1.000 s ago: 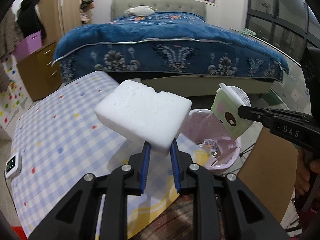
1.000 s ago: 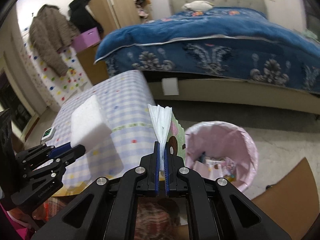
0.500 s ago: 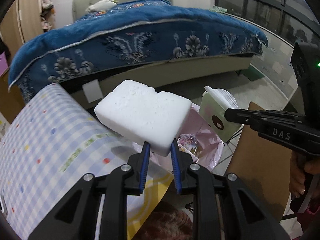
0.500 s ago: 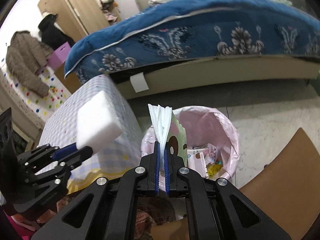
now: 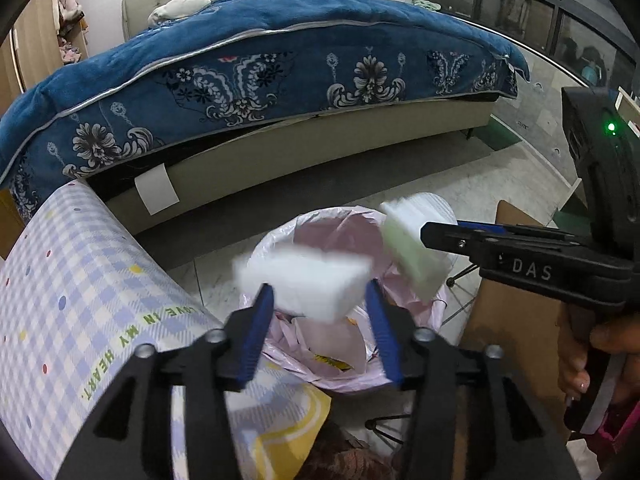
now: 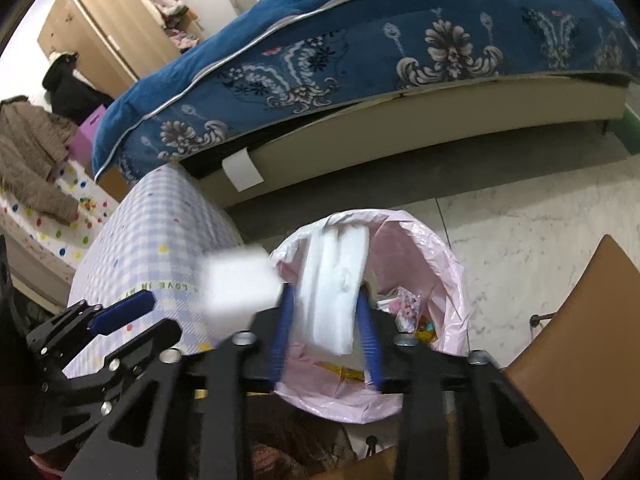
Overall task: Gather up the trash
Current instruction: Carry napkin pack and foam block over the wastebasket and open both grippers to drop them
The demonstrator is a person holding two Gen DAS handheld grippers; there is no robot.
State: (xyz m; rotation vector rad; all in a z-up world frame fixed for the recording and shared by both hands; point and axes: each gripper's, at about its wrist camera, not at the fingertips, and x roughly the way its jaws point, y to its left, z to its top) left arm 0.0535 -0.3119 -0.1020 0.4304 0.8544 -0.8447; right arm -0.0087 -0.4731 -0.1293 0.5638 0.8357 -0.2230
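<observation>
Both grippers hang over a bin with a pink liner point(image 5: 320, 220) point(image 6: 452, 264) that holds wrappers. My left gripper point(image 5: 320, 312) point(image 6: 160, 316) has its jaws opening; a white foam block point(image 5: 304, 280) point(image 6: 240, 284) shows blurred between and just past the blue pads, which stand apart from it. To its right, my right gripper point(image 6: 324, 324) point(image 5: 430, 236) is opening its jaws too. A white and pale green packet point(image 6: 336, 280) point(image 5: 416, 248) sits blurred between its pads, loose, above the bin's mouth.
A table under a blue checked cloth point(image 5: 80, 300) stands left of the bin. A bed with a blue blanket point(image 5: 260, 80) fills the back. A brown board point(image 6: 580, 340) rises to the right. A person's hand point(image 5: 580, 360) grips the right handle.
Both grippers swung from the table toward the bin and dipped. Both sets of jaws, shut on the foam block and the packet before, have spread, and both things blur as they come loose.
</observation>
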